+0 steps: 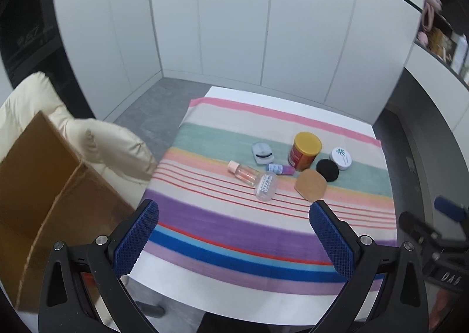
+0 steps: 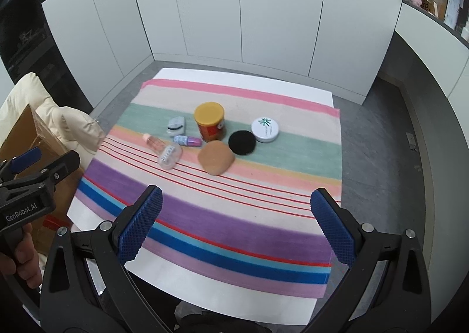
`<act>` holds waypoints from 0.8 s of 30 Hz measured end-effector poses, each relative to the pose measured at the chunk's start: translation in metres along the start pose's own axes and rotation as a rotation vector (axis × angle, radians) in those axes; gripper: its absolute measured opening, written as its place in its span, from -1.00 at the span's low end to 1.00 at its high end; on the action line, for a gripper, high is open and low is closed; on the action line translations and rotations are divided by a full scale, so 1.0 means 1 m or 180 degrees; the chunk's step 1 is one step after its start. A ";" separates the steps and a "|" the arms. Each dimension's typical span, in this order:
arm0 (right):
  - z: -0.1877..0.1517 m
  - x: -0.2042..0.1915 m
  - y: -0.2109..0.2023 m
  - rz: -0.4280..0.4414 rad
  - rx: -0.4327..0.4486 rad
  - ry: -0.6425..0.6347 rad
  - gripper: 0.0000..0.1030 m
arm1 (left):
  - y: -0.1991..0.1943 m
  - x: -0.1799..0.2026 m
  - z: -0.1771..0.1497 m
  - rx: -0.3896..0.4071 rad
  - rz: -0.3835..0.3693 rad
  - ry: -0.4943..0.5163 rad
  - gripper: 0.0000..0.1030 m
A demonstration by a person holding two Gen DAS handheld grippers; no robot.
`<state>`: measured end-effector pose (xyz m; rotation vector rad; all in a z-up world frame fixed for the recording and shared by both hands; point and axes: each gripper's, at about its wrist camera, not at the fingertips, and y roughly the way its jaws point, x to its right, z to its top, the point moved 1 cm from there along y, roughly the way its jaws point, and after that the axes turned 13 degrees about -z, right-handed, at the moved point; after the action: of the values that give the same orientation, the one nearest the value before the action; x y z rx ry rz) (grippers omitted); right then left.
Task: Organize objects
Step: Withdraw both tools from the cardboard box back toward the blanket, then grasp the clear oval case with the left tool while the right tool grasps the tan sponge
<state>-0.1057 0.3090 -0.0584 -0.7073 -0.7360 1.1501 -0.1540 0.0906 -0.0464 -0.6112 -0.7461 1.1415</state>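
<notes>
**Both grippers spread wide above the striped cloth, nothing held**

I see the left gripper [image 1: 234, 237] with its fingers released, wide apart, empty; blue textured pads [image 1: 136, 240] on black plastic arms. My right gripper [image 2: 236, 224] is the same: released, nothing between the fingers, knurled blue pads [image 2: 334, 230]. Both hover over the near edge of the white counter [image 2: 205, 289], well apart from the objects.

The objects sit clustered mid-cloth on a soft, fuzzy striped cloth [image 2: 234, 224] with pink, green, purple and blue bands and thin red lines.
- Cylindrical can [image 2: 209, 121], red label, yellow lid, upright.
- Round flat white tin [image 2: 265, 129], green leaf print on the lid, right of the can.
- Black round pad [image 2: 242, 142], matte, flat, just beside the tin.
- Tan rounded puff [image 2: 216, 160], soft-looking, in front of the can, touching or nearly touching the black pad.
- Small clear bottle [image 2: 154, 142] with pinkish cap, lying on its side.
- Clear plastic jar [image 2: 170, 156] with a printed label, lying down, touching the bottle end.
- Small purple-blue tube [image 2: 187, 140], lying flat beside the can.
- Grey-white oval case [image 2: 176, 125], behind the tube.

To the left, off the counter: a brown cardboard box [image 1: 44, 215], open, beside a cream puffy quilted jacket [image 1: 96, 139]. In the right wrist view a hand [image 2: 20, 253] grips the left tool's handle.
</notes>
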 end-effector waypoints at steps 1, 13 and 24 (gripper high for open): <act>-0.001 0.001 0.002 -0.0020 -0.0012 -0.0025 0.99 | 0.000 0.000 0.000 0.0006 0.0006 -0.0020 1.00; -0.008 -0.010 0.036 -0.0166 -0.0108 -0.0126 0.99 | 0.055 0.004 -0.011 -0.0208 0.0081 0.0438 1.00; -0.004 -0.035 0.122 -0.0056 -0.0229 -0.0266 0.99 | 0.138 -0.011 -0.022 -0.0456 0.0033 0.0295 1.00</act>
<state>-0.1759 0.3062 -0.1637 -0.7148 -0.8561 1.1470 -0.2181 0.1209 -0.1674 -0.7840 -0.7500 1.0677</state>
